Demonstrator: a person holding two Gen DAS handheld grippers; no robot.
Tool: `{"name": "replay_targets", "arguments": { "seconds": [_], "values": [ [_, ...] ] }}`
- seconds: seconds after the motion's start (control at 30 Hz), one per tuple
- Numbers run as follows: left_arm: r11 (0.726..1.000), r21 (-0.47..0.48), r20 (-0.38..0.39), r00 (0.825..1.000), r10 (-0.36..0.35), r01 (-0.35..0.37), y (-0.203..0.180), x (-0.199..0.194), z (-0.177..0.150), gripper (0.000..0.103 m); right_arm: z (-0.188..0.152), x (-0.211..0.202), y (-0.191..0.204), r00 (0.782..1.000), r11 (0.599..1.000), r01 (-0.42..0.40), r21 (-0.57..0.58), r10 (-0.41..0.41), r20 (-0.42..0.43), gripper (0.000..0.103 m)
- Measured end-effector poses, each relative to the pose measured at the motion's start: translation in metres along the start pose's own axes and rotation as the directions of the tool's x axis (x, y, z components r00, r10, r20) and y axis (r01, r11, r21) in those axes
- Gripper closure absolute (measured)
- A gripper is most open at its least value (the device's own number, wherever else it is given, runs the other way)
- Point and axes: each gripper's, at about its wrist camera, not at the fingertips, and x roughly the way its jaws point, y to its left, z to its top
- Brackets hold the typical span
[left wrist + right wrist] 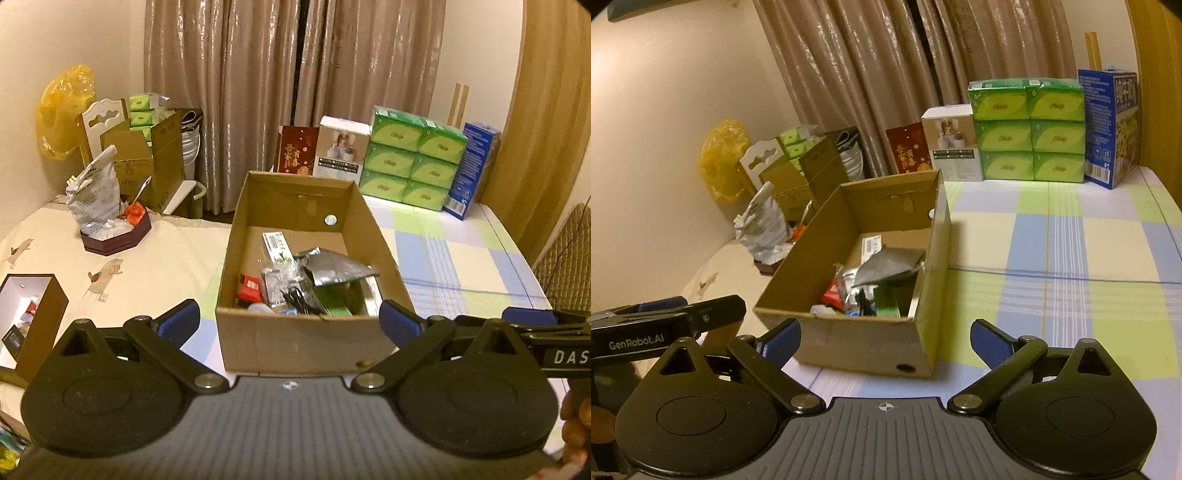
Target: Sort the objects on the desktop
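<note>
Sitting open on the checked tablecloth [1052,258]: a cardboard box [306,339], holding a jumble of small items, among them a red packet [250,287], a grey foil pouch [338,268], a white barcoded strip [277,242], a green packet [334,304] and black scissors [297,299] (other pieces too tangled to name). Resting farther left on the cream cloth: a dark hexagonal tray [116,240] carrying a crumpled white bag [92,192] and something red [133,214]. Hovering just short of the box's near wall: the left gripper [290,319], spread wide, gripping nothing, touching nothing. Hanging beside it, toward the box's right corner: the right gripper [886,338], also spread wide and empty. Standing at the back near the curtain: six green tissue packs [413,158] bundled two across and three high, one blue carton [472,170], one white box [341,147], one red card [297,149].
</note>
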Motion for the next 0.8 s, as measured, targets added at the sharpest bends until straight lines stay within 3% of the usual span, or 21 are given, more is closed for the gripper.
{"name": "replay_targets", "arguments": {
  "seconds": [0.37, 0.8],
  "values": [
    [0.997, -0.063, -0.003, 0.999, 0.038, -0.038, -0.008, -0.040, -0.011, 0.001, -0.014, -0.028, 0.004, 1.000, 1.000, -0.001, -0.016, 0.001, 0.019, 0.005],
    [0.996, -0.050, -0.025, 0.997, 0.074, -0.076, -0.013, -0.056, -0.023, 0.001, -0.024, -0.041, 0.016, 1.000, 0.997, 0.006, -0.073, -0.005, 0.015, 0.002]
  ]
}}
